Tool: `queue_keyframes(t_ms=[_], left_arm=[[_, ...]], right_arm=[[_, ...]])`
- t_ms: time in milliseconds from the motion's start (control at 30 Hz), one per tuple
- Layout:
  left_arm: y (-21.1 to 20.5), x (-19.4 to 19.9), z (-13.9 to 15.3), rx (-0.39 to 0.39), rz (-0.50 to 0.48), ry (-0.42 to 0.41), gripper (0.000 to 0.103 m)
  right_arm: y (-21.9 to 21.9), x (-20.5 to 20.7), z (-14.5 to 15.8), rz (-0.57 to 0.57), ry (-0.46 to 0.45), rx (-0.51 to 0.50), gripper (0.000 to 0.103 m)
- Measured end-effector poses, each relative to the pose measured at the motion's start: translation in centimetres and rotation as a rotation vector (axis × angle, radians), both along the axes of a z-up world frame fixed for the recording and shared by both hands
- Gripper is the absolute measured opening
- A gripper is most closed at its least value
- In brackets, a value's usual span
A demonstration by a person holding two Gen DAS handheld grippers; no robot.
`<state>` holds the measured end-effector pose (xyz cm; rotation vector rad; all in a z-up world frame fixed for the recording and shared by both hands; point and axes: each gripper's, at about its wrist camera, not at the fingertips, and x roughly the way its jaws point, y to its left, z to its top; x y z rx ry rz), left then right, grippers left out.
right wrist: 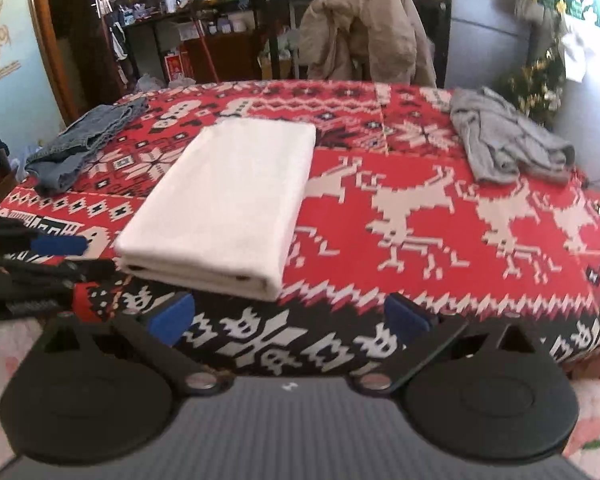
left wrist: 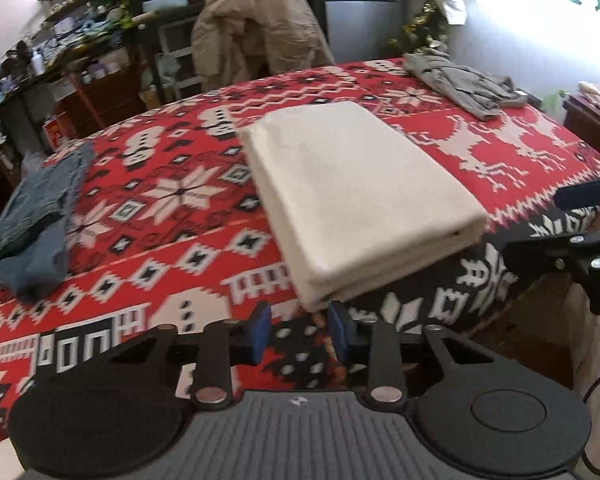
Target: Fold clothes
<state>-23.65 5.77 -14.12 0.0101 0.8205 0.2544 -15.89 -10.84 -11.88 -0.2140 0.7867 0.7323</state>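
A folded white cloth (left wrist: 352,192) (right wrist: 228,200) lies flat on the red patterned tablecloth (left wrist: 164,216) (right wrist: 420,184), near the table's front edge. My left gripper (left wrist: 300,334) sits at the cloth's near corner with its blue pads a narrow gap apart. The corner lies just beyond the tips and only tablecloth shows between the pads. In the right wrist view the left gripper (right wrist: 82,258) is beside the cloth's near left corner. My right gripper (right wrist: 288,320) (left wrist: 532,224) hangs wide open over the table's front edge, with nothing between its fingers.
Blue jeans (left wrist: 32,208) (right wrist: 80,144) lie crumpled at the table's left side. A grey garment (left wrist: 464,84) (right wrist: 508,140) lies at the far right. A chair draped with a beige jacket (left wrist: 260,32) (right wrist: 364,28) stands behind the table, with cluttered shelves (left wrist: 80,32) beyond.
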Motion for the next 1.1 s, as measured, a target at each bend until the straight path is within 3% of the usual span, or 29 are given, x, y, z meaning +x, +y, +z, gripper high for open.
queue_keyframes(t_ms=[67, 200, 300, 367, 500, 667, 867, 1033, 1100], left_arm=[[-0.4, 0.2, -0.4, 0.022, 0.001, 0.003, 0.032], [0.1, 0.5, -0.8, -0.005, 0.049, -0.016, 0.032], [1.1, 0.3, -0.6, -0.088, 0.099, -0.065, 0.024], [1.4, -0.1, -0.6, -0.145, 0.115, -0.104, 0.009], [0.5, -0.3, -0.6, -0.131, 0.135, -0.139, 0.007], [0.0, 0.4, -1.2, -0.094, 0.119, -0.112, 0.011], [-0.4, -0.5, -0.9, -0.069, 0.104, -0.139, 0.005], [0.3, -1.3, -0.5, -0.154, 0.115, -0.102, 0.001], [1.1, -2.0, 0.2, -0.186, 0.136, -0.126, 0.001]], right_arm=[[0.0, -0.1, 0.1, 0.003, 0.004, 0.005, 0.102], [-0.1, 0.0, 0.1, -0.003, 0.016, 0.009, 0.102], [-0.2, 0.1, 0.2, -0.008, 0.022, 0.014, 0.102], [-0.3, 0.3, 0.1, -0.012, 0.030, 0.016, 0.102], [-0.4, 0.4, -0.2, -0.018, 0.052, 0.018, 0.102], [-0.3, 0.3, -0.6, -0.019, 0.073, 0.022, 0.102], [-0.1, 0.1, -0.8, -0.013, 0.080, 0.024, 0.102], [-0.1, 0.2, -1.0, -0.021, 0.093, 0.030, 0.102], [-0.1, 0.2, -1.0, -0.023, 0.094, 0.032, 0.102]])
